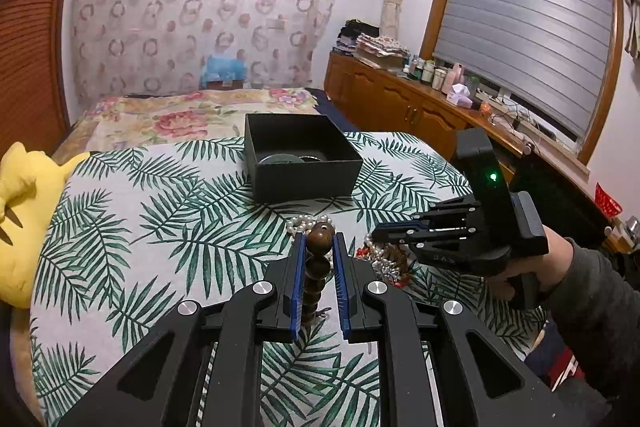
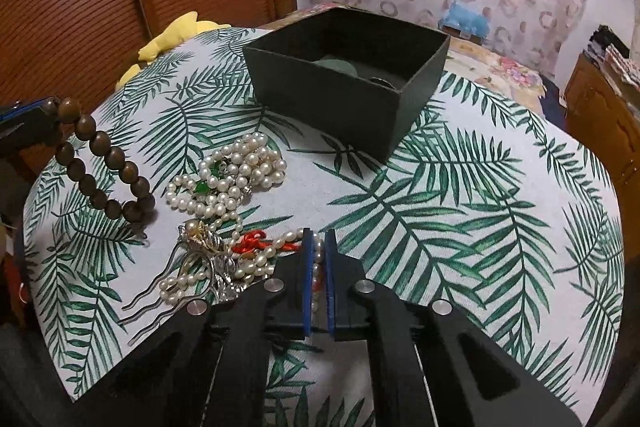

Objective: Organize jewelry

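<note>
My left gripper [image 1: 319, 241] is shut on a brown wooden bead bracelet [image 1: 318, 267], which hangs from its tips; the bracelet [image 2: 100, 163] shows at the left of the right wrist view, its lower end touching the cloth. My right gripper [image 2: 319, 239] is shut on a pearl strand with a red cord [image 2: 276, 245] at the near edge of the jewelry pile. A heap of pearl necklaces [image 2: 232, 175] lies beside it. An open black box [image 2: 344, 83] stands beyond; in the left wrist view the box [image 1: 300, 155] holds a round greenish item.
A silver hairpin and brooch [image 2: 192, 259] lie left of my right gripper. The leaf-print cloth [image 2: 460, 207] covers a round surface. A yellow plush toy [image 1: 24, 219] sits at the left edge. A bed [image 1: 180, 115] and a wooden cabinet [image 1: 400, 99] stand behind.
</note>
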The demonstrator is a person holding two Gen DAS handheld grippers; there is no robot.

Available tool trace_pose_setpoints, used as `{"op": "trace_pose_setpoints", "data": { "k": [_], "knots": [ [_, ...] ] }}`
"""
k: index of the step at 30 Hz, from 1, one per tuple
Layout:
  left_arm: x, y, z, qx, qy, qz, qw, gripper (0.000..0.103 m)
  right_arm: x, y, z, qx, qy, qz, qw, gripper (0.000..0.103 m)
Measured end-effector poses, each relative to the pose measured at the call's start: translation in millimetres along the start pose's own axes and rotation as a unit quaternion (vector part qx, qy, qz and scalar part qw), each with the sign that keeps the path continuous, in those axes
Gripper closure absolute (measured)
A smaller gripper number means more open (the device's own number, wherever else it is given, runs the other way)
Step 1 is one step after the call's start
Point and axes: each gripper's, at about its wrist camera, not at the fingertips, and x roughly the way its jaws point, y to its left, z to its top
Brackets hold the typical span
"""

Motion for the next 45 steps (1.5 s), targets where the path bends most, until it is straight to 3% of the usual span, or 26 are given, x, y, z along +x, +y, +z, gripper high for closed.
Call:
{"op": "trace_pose_setpoints", "data": {
  "k": [9,19,32,45],
  "knots": [
    [-5,-4,1,0.004,-0.009,-0.001,1.0000,0.091,-57,-3,4,0.010,-0.071,-0.016,0.997,0.097],
    [-22,-8,21,0.007,-0.029,-0.001,0.9995,0.091,-137,9,35,-0.026,-0.148,-0.053,0.987,0.097],
    [-35,-14,51,0.021,-0.058,0.000,0.9981,0.091,-191,19,70,-0.053,-0.197,-0.077,0.976,0.097],
    [-17,-12,86,0.034,-0.060,0.000,0.9976,0.091,-193,4,84,-0.046,-0.201,-0.071,0.976,0.097]
  ]
}}
